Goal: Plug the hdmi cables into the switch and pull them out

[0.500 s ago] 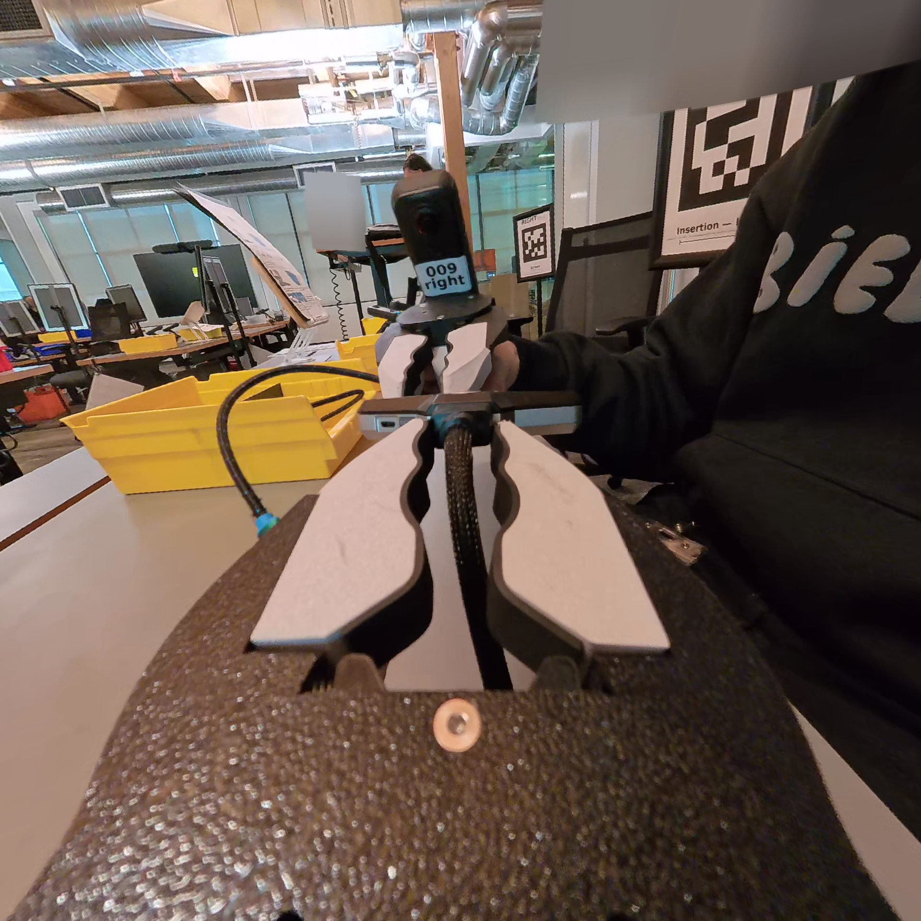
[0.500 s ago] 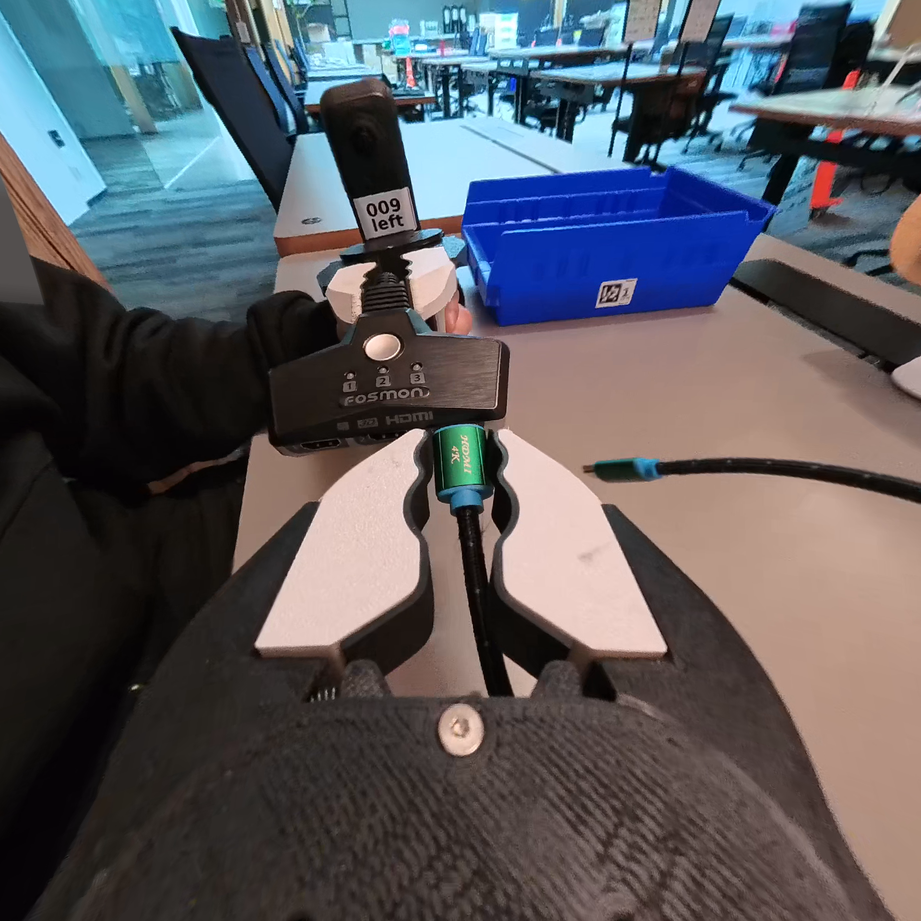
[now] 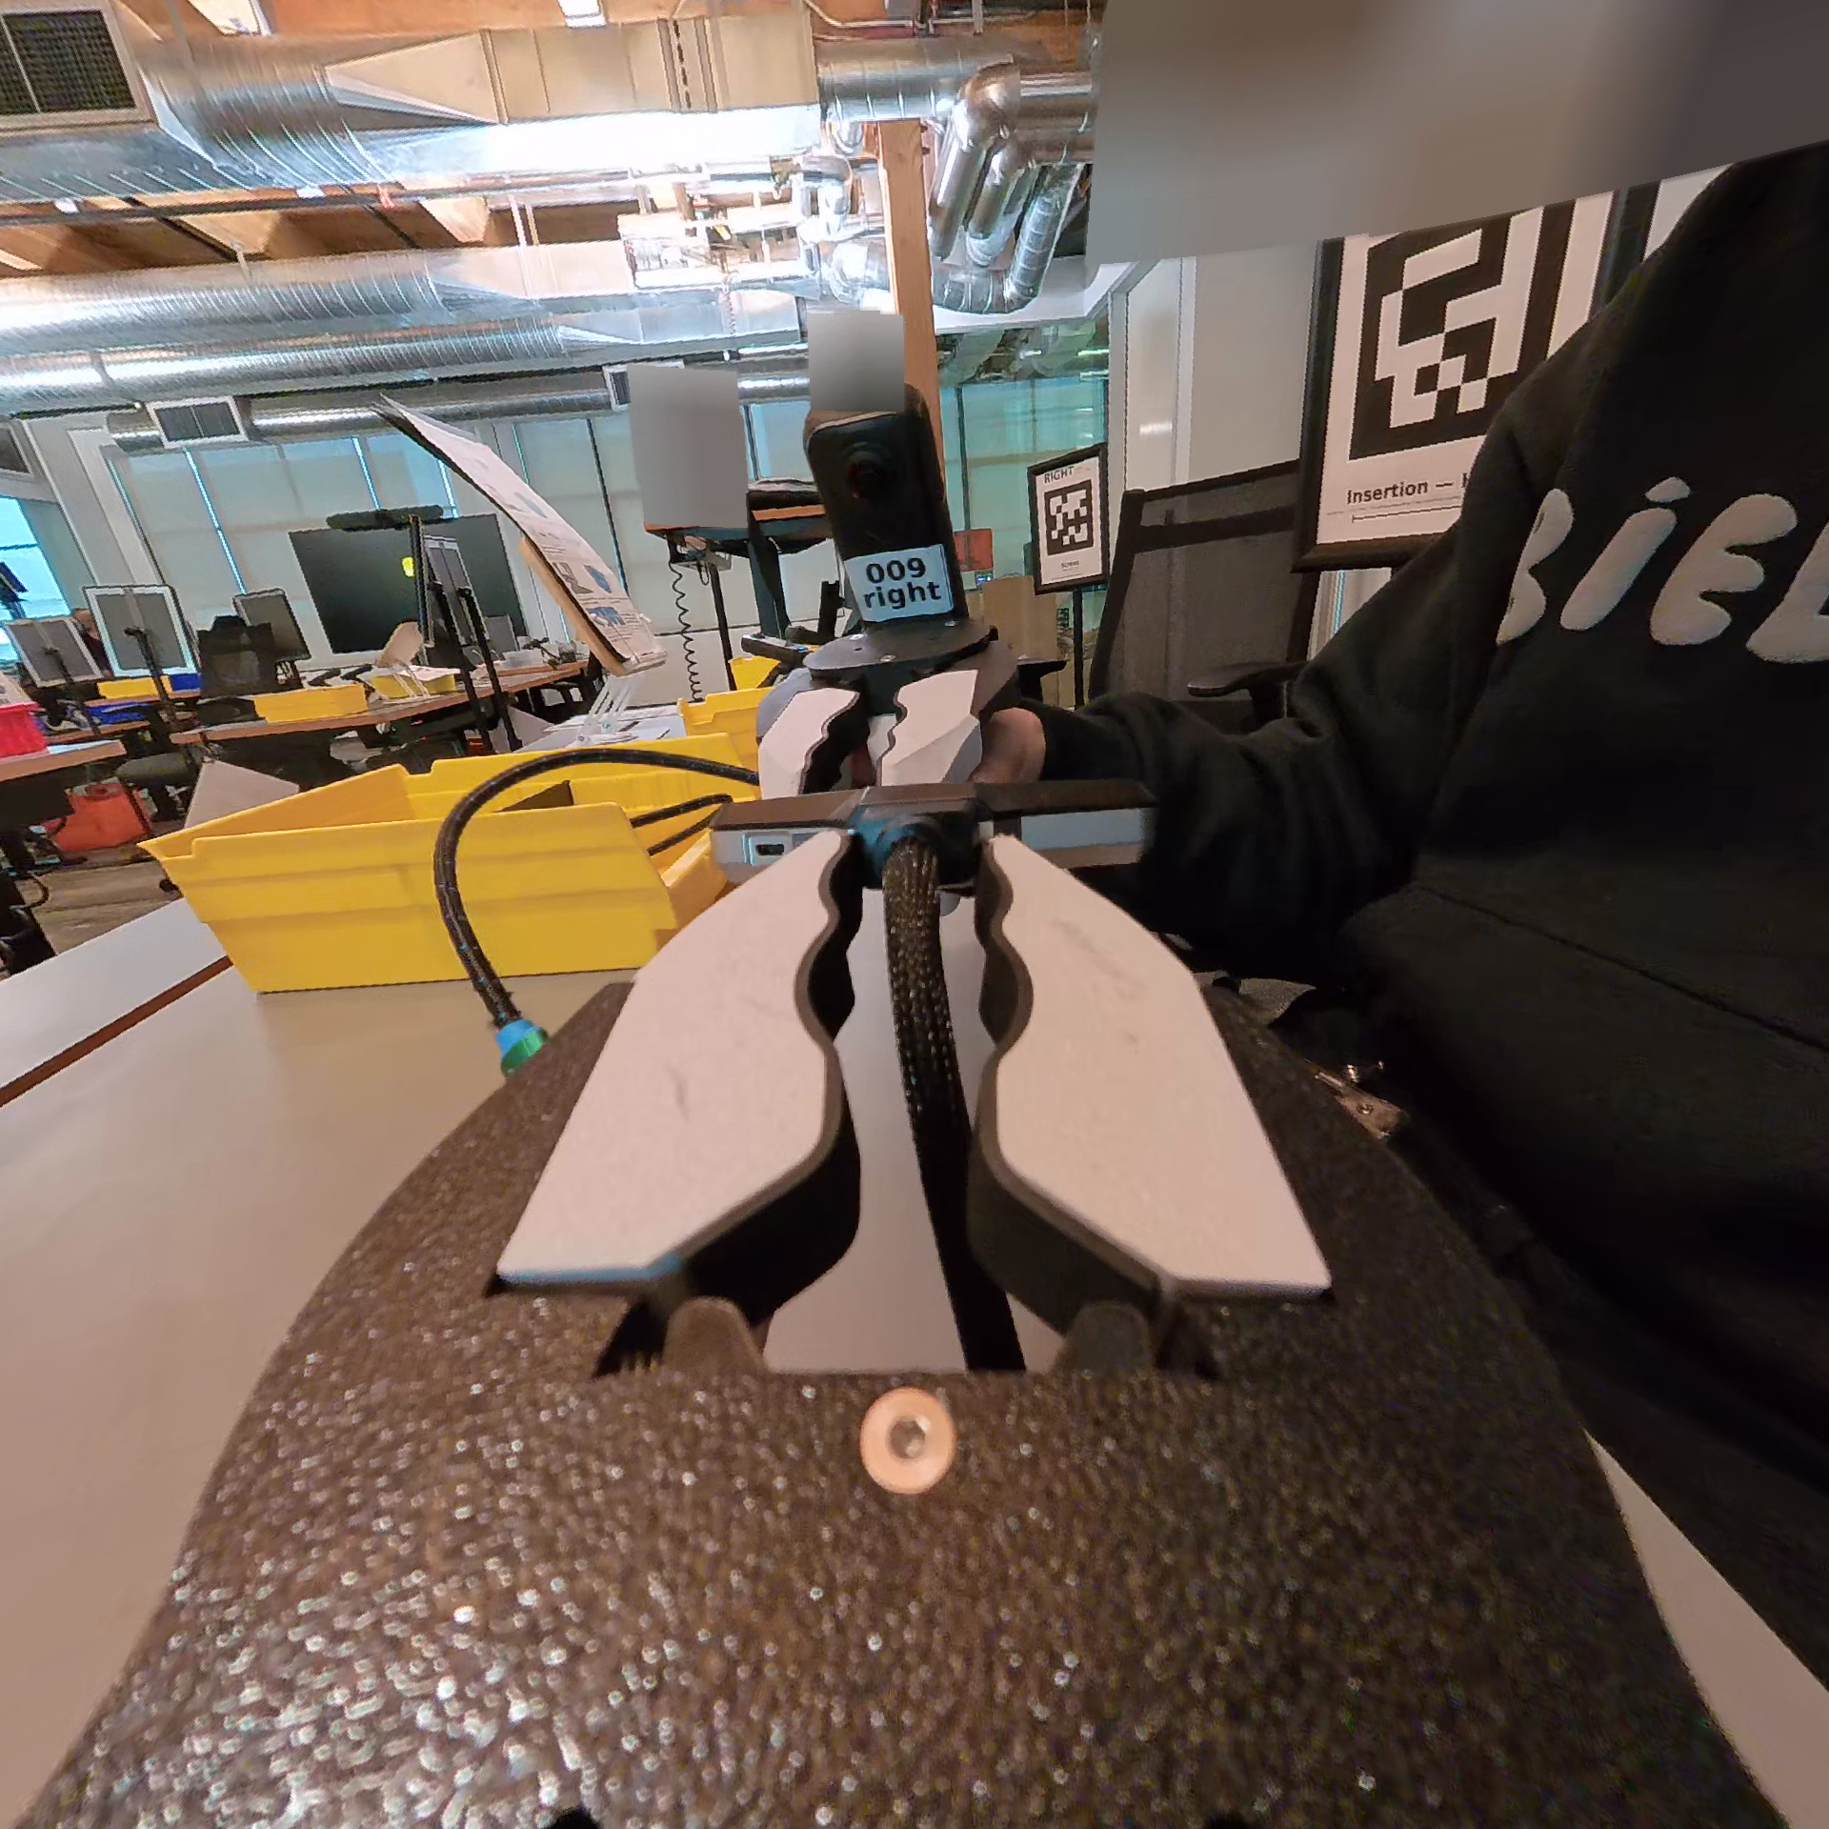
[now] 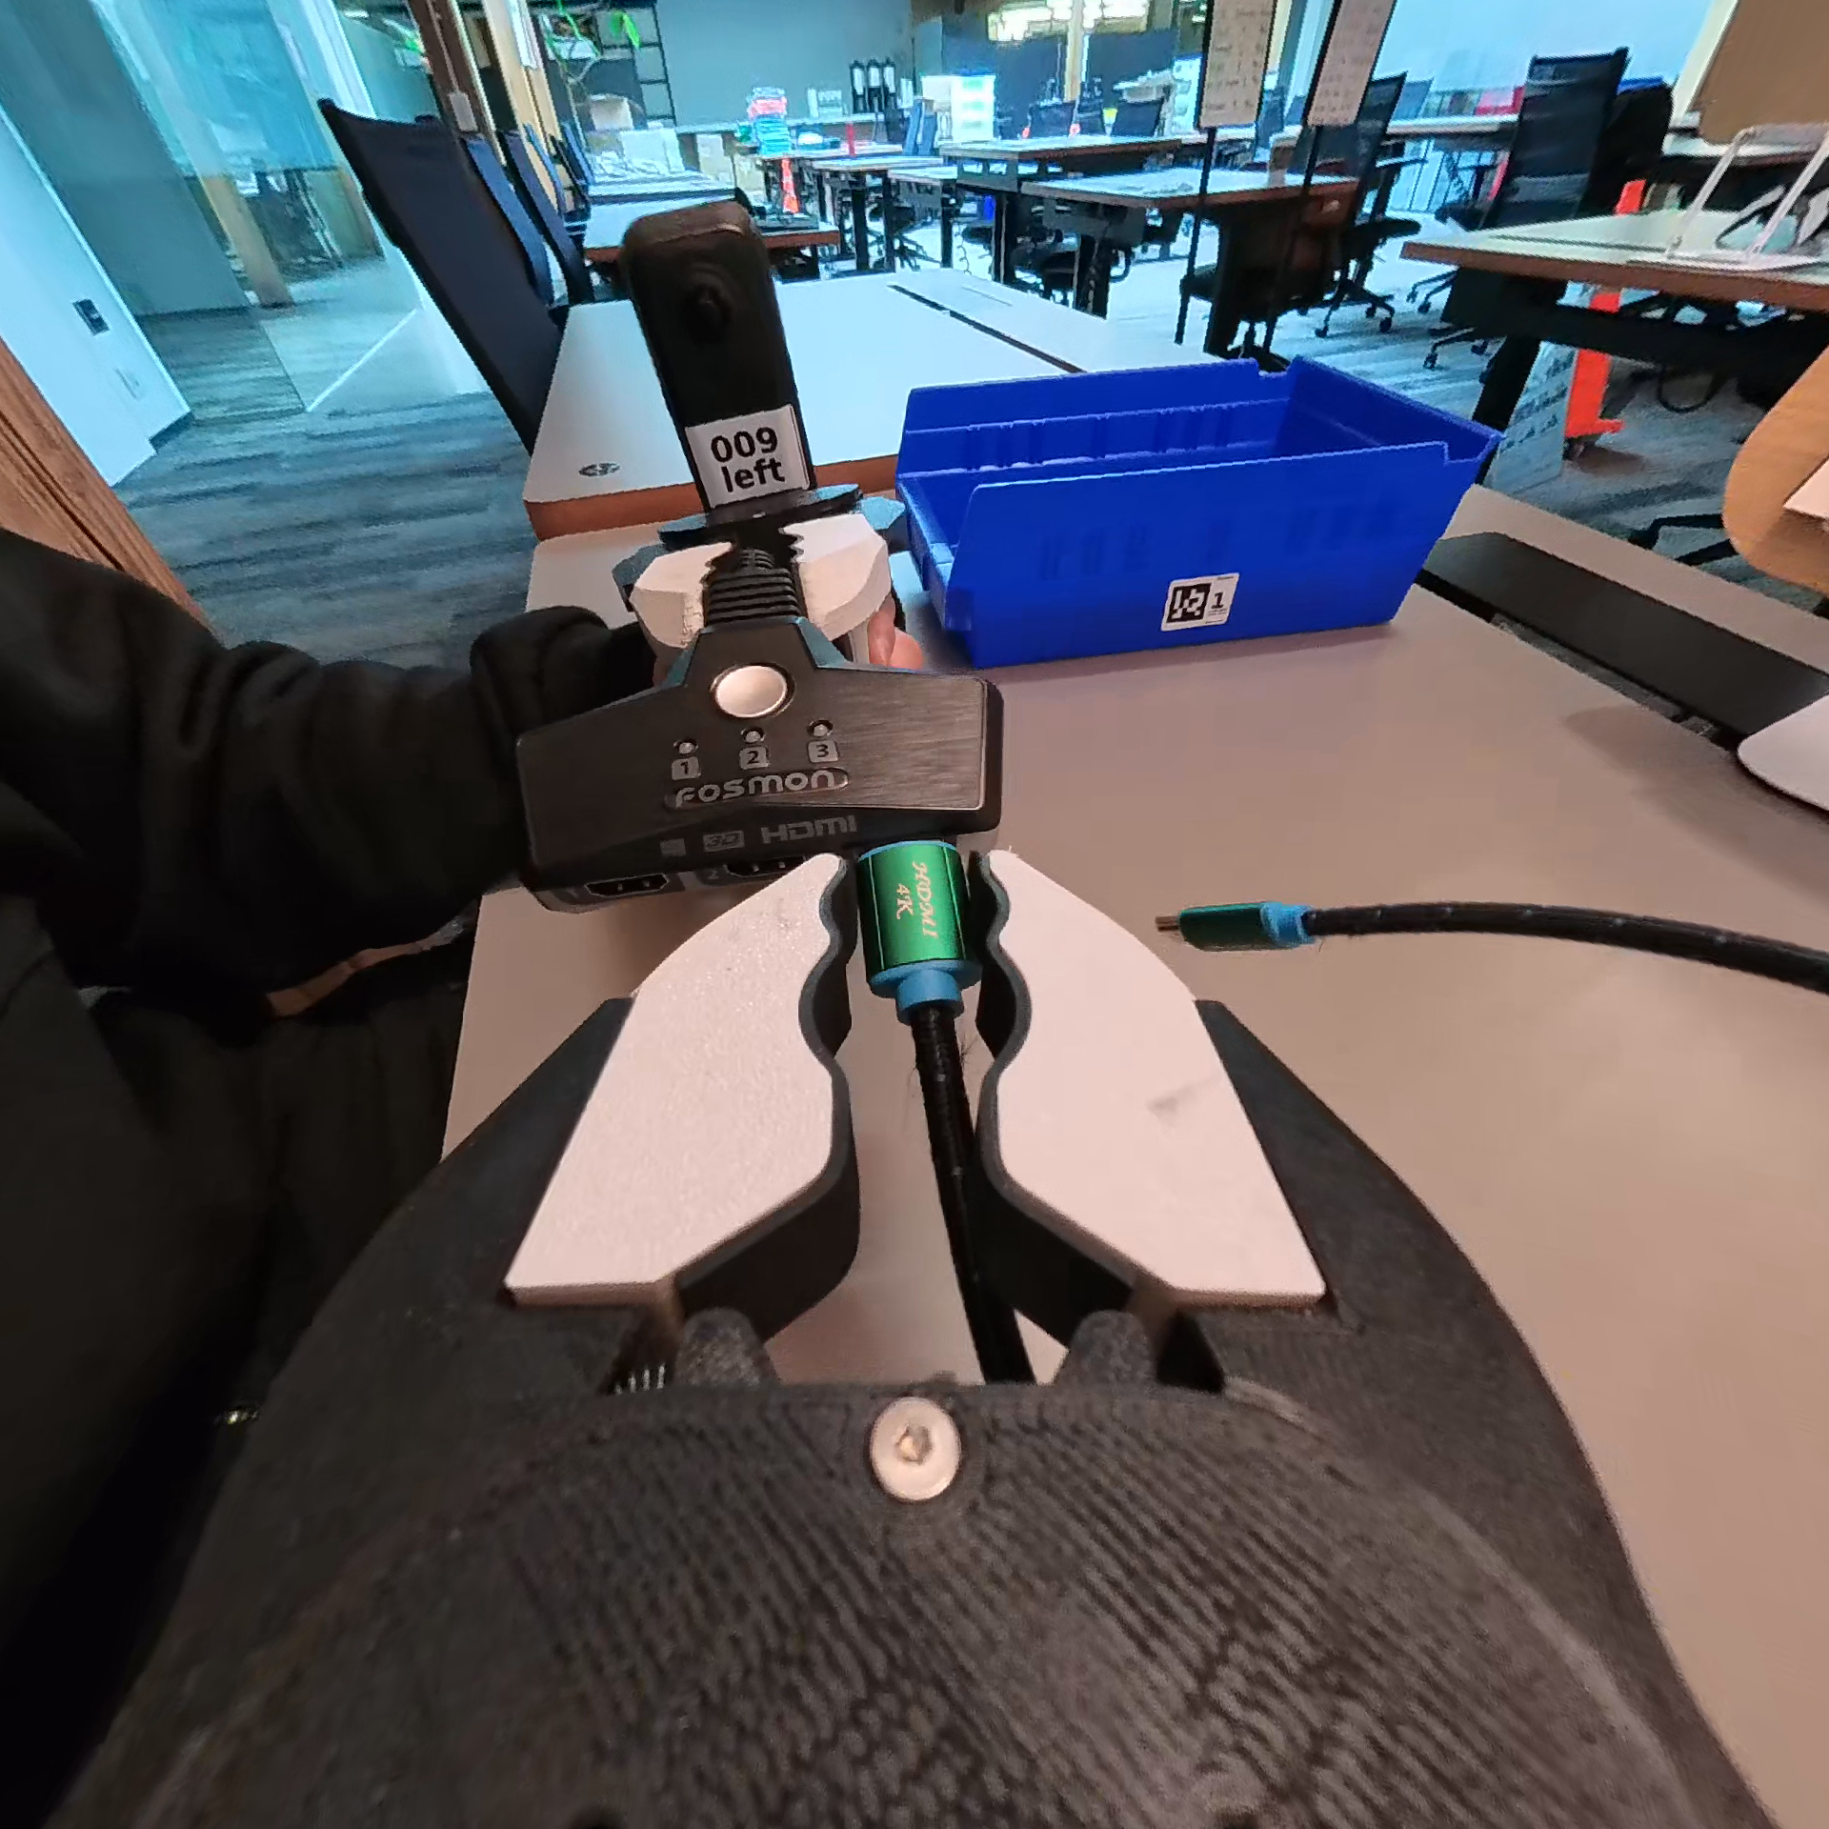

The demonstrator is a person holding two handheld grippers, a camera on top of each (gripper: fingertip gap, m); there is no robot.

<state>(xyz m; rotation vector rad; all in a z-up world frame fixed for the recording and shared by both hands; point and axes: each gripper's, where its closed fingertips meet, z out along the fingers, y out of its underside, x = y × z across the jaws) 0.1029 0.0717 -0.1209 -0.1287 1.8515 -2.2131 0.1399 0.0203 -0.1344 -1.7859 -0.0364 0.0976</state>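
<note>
The left gripper [image 3: 911, 851] is pinched on the ribbed strain relief where the thick braided pigtail [image 3: 915, 990] leaves the switch [image 4: 757, 782], holding the black box clear of the table [image 4: 1386, 1138], so its weight hangs from this one grip. The right gripper [image 4: 909, 920] is closed on the green metal shell of an hdmi plug [image 4: 909, 915], whose nose meets the right-hand port on the switch's front face; how deep it is seated cannot be told. The two ports to its left show empty. A second hdmi cable [image 4: 1485, 930] lies loose on the table to the right, with the blue bin [image 4: 1188, 534] well behind it.

The switch looks light and rigid, but held by its pigtail root it can swivel when pushed. The plug shell is smooth, hard metal, likely slippery under the pads, so the flat sides near the blue collar are the sensible hold. The braided cable behind it is springy and will tug sideways; pushing or pulling should run straight along the port axis
</note>
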